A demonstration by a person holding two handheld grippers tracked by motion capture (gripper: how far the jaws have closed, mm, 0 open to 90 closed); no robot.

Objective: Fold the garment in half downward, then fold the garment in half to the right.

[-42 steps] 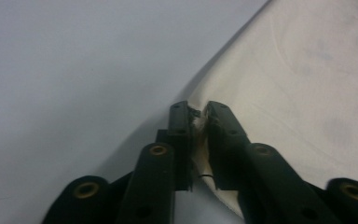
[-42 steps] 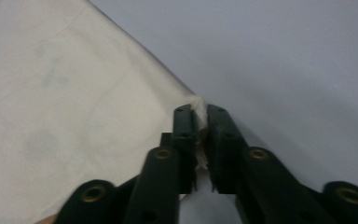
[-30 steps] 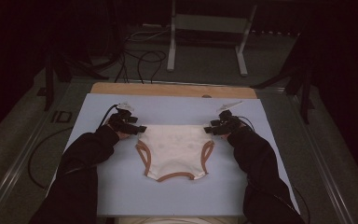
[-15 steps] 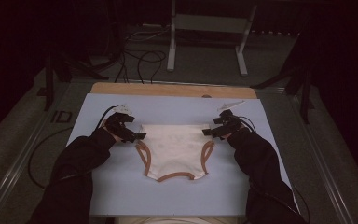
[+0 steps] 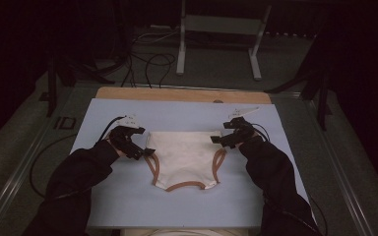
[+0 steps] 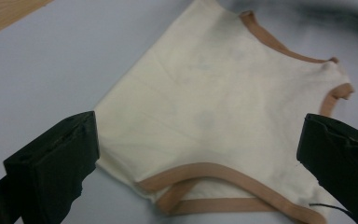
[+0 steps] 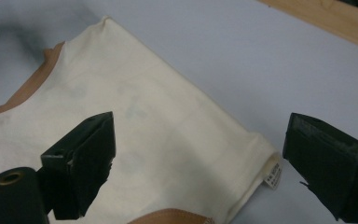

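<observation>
Both your grippers, left gripper [image 5: 145,151] and right gripper [image 5: 216,139], wide, empty | cream undergarment [image 5: 184,157] flat | risk: trailing jaws snag edges, wrinkling it.

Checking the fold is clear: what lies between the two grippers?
The cream garment lies flat on the blue mat between left gripper and right gripper, seen in the high view.

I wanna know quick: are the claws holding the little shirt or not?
Left claw: open, just let go, above the cream shirt.
Right claw: open, just let go too.
</observation>
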